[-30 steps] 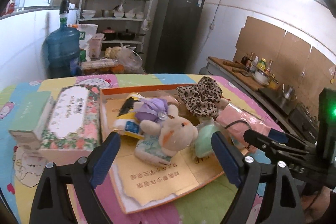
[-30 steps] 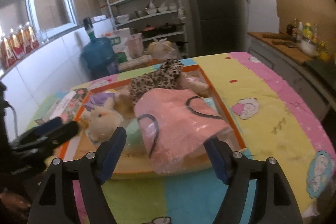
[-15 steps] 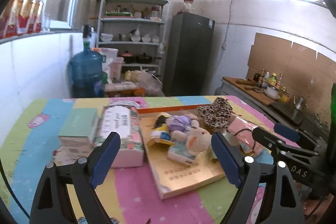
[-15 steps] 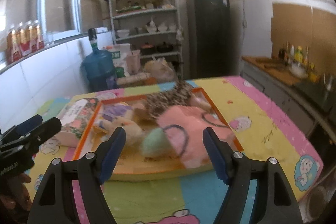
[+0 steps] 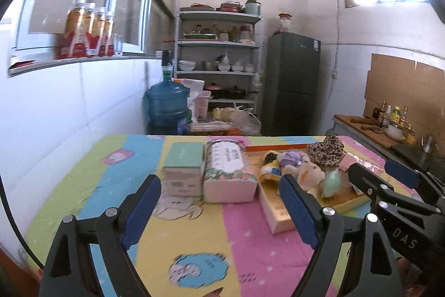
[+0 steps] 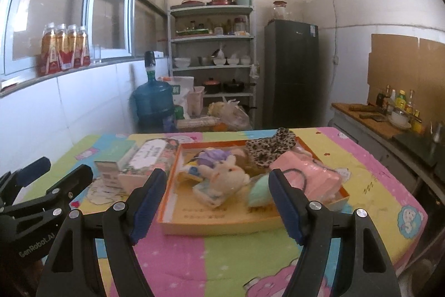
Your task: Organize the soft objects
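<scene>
An orange-rimmed tray (image 6: 222, 224) on the colourful tablecloth holds a cream plush rabbit (image 6: 225, 174), a purple toy (image 6: 215, 156), a leopard-print fabric piece (image 6: 271, 148), a wrapped pink towel (image 6: 308, 176) and a mint-green soft item (image 6: 258, 194). My right gripper (image 6: 217, 177) hovers in front of the tray, open and empty. My left gripper (image 5: 218, 185) hangs short of the floral tissue pack (image 5: 226, 166) and the mint-green box (image 5: 183, 157). Its jaws are closing slightly with nothing between them. Each gripper shows in the other's view, the right gripper (image 5: 371, 167) and the left gripper (image 6: 65, 166).
Behind the table stand a blue water jug (image 5: 165, 105), a shelf rack (image 5: 218, 57) of pots and bowls and a dark fridge (image 5: 290, 82). A kitchen counter (image 6: 372, 116) with bottles runs along the right. Bare tablecloth (image 5: 194, 241) lies below the grippers.
Both grippers have drawn back and upward from the tray, so the toys look smaller and farther. More of the table and room has come into view.
</scene>
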